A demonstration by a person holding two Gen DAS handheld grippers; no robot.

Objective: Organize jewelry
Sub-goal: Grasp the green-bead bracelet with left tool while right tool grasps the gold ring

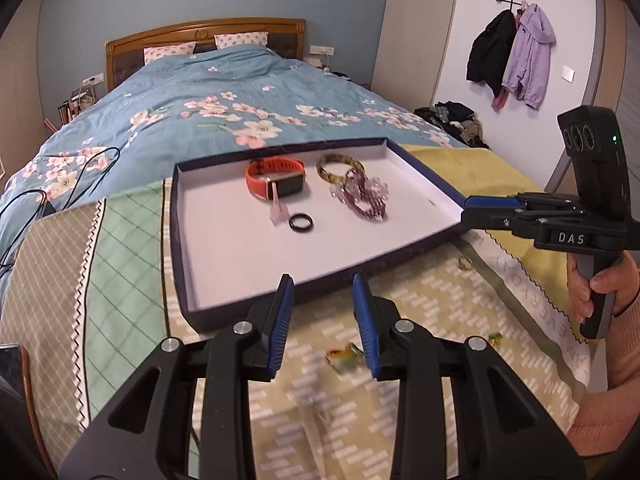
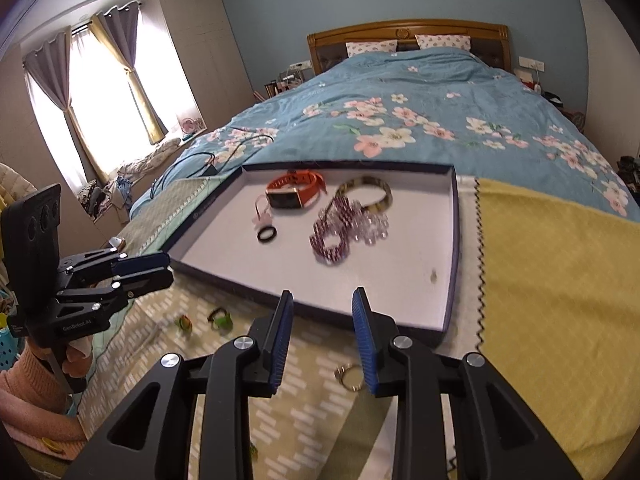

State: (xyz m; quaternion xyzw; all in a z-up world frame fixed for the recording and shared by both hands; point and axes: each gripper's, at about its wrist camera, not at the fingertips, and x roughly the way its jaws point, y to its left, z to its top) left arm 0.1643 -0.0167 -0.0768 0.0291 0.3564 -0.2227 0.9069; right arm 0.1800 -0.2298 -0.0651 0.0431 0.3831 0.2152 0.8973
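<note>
Shallow navy white-lined cardboard tray [image 1: 182, 240] on bed holds orange smartwatch [image 1: 276, 180], mottled yellow bangle [image 1: 325, 171], purple bead bracelets [image 1: 362, 196], black ring [image 1: 301, 223].

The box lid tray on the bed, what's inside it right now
Inside the tray: an orange watch, a black ring, a yellowish bangle and purple bead bracelets, which overlap the bangle's near edge. Anything beneath the beads is hidden.

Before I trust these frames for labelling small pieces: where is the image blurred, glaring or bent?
Left wrist view: the colourful trinket on the cloth between the fingers is smeared, and the bed bows from fisheye. Right wrist view: the window is blown out white, the purple beads look soft, and the green pieces are blurred.
</note>
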